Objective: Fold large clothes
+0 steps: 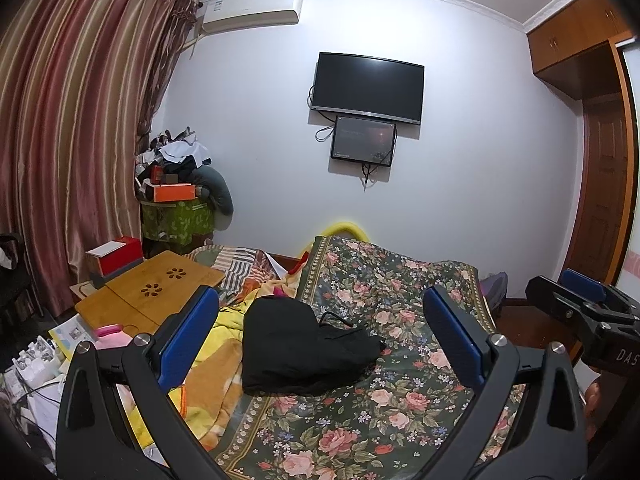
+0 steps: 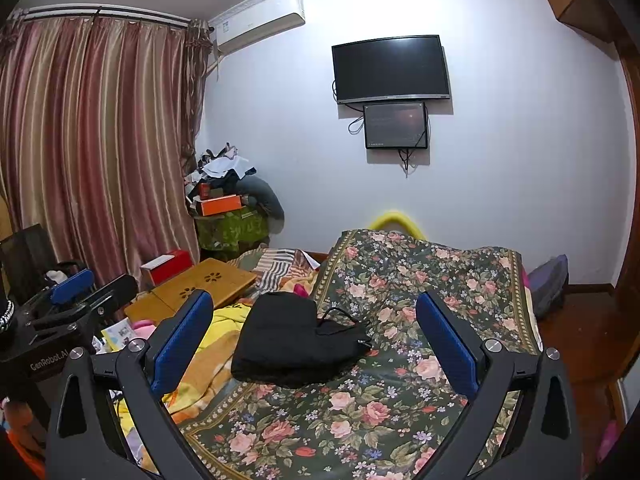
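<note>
Garment (image 1: 296, 344), black, lies as a compact bundle w/ cord on top, on floral cover (image 1: 360, 432) beside yellow blanket (image 1: 208, 364). Looks folded already, or bunched awaiting folding; can't tell which. Left gripper (image 1: 320, 344) and right gripper (image 2: 316, 340) both spread wide, holding nothing, hovering short of it. Either way: keep pads clear of cord, approach low and level, pinch fabric edges only, not the cover beneath.

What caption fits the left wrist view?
Left gripper, jaws open, above a folded black garment on a floral bedspread.
</note>
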Tool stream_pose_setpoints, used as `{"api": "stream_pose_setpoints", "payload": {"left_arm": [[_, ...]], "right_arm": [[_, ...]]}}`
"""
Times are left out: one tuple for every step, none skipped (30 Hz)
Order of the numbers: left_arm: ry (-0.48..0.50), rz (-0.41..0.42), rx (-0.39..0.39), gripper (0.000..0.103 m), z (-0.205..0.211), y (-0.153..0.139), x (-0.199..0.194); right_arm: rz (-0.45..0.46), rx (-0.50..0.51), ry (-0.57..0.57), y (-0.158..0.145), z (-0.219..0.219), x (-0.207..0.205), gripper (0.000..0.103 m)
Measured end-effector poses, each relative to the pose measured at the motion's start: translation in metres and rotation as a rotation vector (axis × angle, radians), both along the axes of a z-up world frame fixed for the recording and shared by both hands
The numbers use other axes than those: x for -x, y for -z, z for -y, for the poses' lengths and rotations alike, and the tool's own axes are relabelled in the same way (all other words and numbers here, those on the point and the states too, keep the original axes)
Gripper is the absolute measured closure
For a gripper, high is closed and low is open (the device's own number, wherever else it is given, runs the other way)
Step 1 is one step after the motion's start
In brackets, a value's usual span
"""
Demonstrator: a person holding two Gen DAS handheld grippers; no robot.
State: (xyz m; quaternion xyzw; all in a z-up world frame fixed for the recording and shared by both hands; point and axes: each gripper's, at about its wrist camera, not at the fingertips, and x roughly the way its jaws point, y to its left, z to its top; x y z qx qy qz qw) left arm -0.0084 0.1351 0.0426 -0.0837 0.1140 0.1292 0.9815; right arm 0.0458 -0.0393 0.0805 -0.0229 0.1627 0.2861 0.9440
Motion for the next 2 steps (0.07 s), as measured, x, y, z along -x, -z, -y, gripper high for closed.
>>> {"api": "stream_pose_setpoints", "payload": {"left_arm": [[-0.002, -0.001, -0.002, 0.001, 0.0002, 0.0002, -0.0004], [-0.003, -0.001, -0.003, 0.001, 0.0013, 0.0004, -0.0005]], "right_arm": [[0.001, 0.0, 0.0, 0.0003, -0.0001, 0.0001, 0.002], [0.0, -0.001, 0.0, 0.0003, 0.0, 0.0, 0.002]]}}
